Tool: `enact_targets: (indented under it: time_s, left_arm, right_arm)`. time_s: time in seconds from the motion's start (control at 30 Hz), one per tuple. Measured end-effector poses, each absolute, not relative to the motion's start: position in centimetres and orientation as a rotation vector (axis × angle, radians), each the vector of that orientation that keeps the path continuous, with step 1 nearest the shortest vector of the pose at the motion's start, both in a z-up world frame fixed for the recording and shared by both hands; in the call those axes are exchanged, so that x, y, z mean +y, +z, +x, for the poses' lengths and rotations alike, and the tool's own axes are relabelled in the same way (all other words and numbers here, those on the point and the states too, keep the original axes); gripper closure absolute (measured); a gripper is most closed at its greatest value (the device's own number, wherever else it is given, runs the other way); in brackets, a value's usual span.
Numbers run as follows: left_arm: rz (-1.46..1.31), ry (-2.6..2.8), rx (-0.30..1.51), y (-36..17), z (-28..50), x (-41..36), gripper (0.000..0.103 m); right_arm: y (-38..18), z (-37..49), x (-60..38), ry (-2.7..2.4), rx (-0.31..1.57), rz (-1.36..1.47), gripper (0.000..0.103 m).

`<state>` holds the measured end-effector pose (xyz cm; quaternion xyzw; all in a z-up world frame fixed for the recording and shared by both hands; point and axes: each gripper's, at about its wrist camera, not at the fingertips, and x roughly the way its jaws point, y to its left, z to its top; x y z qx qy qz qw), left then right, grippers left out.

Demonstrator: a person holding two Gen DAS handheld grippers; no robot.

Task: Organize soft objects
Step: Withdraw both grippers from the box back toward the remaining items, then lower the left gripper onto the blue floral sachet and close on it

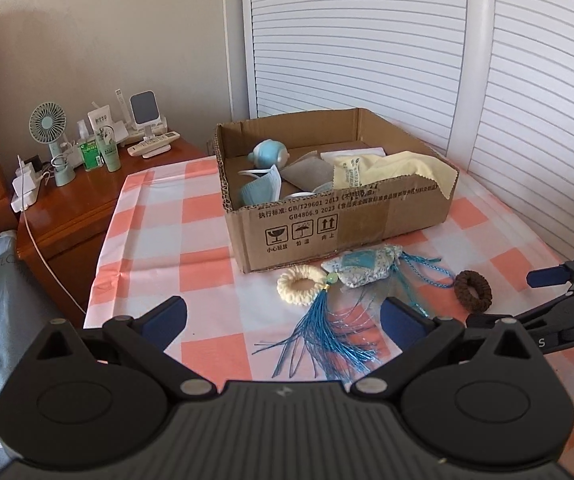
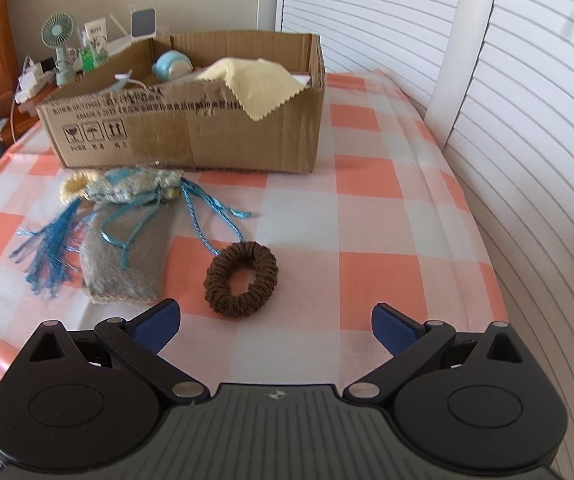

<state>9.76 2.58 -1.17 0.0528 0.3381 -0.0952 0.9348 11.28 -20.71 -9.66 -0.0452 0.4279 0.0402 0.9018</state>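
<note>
Since both our tools stand with their jaws spread wide and hold nothing, we judge that the step in hand is to pick one loose soft thing from the checked cloth [image 2: 367, 280]. Just ahead of the right gripper [image 2: 275, 326], a little toward its left finger, lies the brown hair tie [image 2: 241, 279]; it seems the easiest first catch. We should come down over one side of the ring and pinch through it, because the soft yarn will flatten. Just ahead of the left gripper [image 1: 283, 322] spreads the blue tassel [image 1: 319, 340], and beyond it the cream hair tie [image 1: 301, 284] touches the patterned sachet [image 1: 361, 268]. Its cords [image 2: 203, 216] run toward the brown ring, so we should lift slowly and not drag them. A grey knitted piece [image 2: 127, 264] lies under the cords, left of the right gripper.

Farther ahead stands the cardboard box [image 1: 327, 232], open on top. Inside we see a blue round toy [image 1: 267, 154], a face mask [image 1: 261, 188], a grey cloth [image 1: 307, 174], and a yellow cloth [image 1: 411, 170] hanging over the front rim.
</note>
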Motion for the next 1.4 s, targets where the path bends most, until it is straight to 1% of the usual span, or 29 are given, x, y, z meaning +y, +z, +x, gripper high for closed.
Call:
enact_targets:
  time_s: [0.8, 1.13, 1.4]
  left_arm:
    - [0.078, -0.206, 0.82, -6.2, 17.5, 2.4, 0.001]
    - [0.075, -0.228, 0.816, -6.3, 18.9, 1.8, 0.001]
    - [0.115, -0.344, 0.765, -5.1, 18.2, -0.9, 0.001]
  right_arm:
    - [-10.8, 12.7, -20.8, 0.121, 0.832, -0.099, 0.0]
    - [-10.9, 12.9, -21.0, 0.132, 0.822, -0.1, 0.0]
    - [-10.9, 12.7, -21.0, 0.134, 0.811, -0.1, 0.0]
